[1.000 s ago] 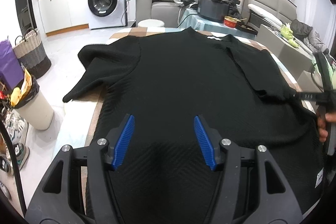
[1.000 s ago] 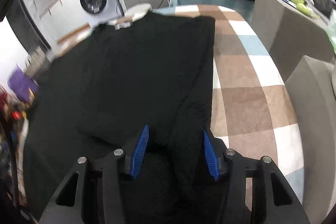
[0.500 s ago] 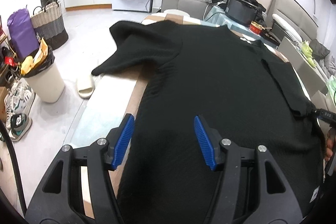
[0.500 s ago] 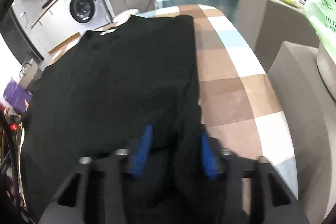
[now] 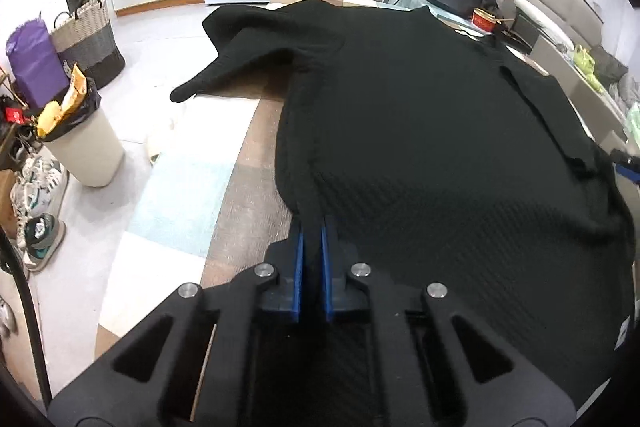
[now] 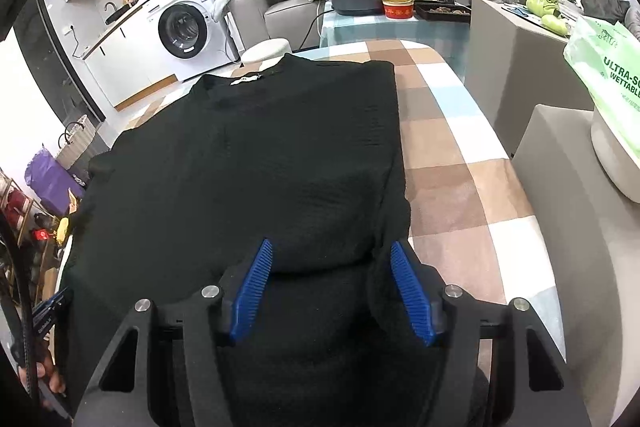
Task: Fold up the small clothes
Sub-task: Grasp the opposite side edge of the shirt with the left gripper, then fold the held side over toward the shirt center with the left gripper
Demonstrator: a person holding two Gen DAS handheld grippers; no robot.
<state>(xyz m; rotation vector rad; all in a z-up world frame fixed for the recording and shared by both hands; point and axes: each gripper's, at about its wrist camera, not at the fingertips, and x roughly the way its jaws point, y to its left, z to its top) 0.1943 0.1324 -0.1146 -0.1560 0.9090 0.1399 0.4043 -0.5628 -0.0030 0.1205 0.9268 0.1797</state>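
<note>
A black knit top lies flat on a table with a checked cloth, collar at the far end. Its right sleeve is folded over the body; its left sleeve hangs off the table's left edge. My left gripper is shut on the top's left side edge near the hem. My right gripper is open, its blue pads spread over the folded right side near the hem.
The checked cloth shows bare to the right of the top. Left of the table stand a bin, baskets and shoes on the floor. A grey cabinet and a white tub stand at the right.
My left gripper moved left to the top's side edge and closed on it. My right gripper stayed open and held about where it was over the folded right side.
</note>
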